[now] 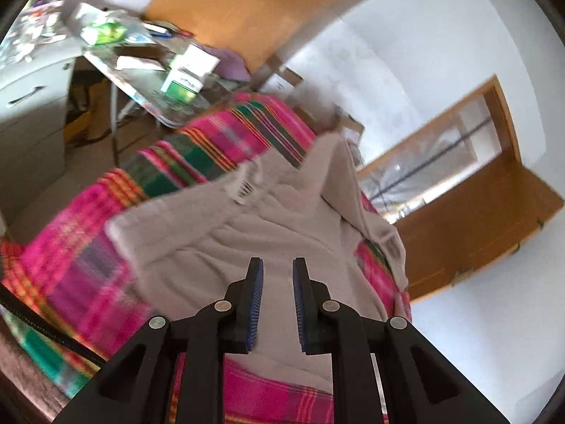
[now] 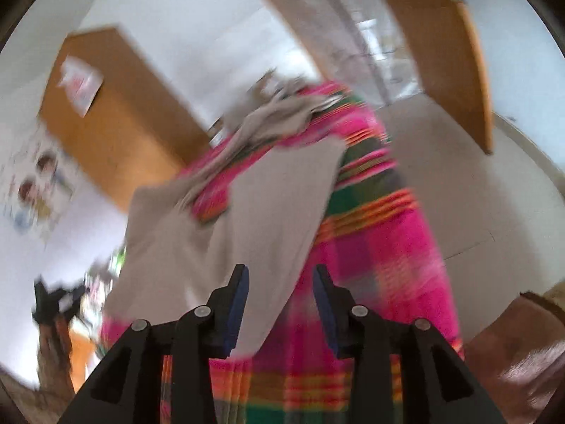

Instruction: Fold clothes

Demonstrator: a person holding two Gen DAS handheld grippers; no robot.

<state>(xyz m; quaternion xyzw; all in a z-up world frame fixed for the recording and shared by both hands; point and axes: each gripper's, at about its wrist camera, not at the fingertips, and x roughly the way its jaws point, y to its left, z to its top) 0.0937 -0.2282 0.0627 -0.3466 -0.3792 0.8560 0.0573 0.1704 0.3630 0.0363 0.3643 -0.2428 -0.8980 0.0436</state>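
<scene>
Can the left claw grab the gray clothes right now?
Probably yes. The left claw is open right above the gray clothes on the bright plaid blanket, and nothing lies between them.

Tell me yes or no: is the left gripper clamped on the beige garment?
No. The left gripper is open, with a clear gap between its pads, over the beige garment lying on the plaid blanket.

Daylight, bright and even, coming through the glazed door (image 1: 434,162); white walls (image 1: 406,35) near blown out. Soft shadows only, no hard glare. Both views show heavy fisheye curvature and black vignette at the corners. Right wrist view badly motion-smeared, plaid cover (image 2: 381,240) streaked; left wrist view sharper, blurred toward the cluttered table (image 1: 141,77)
</scene>
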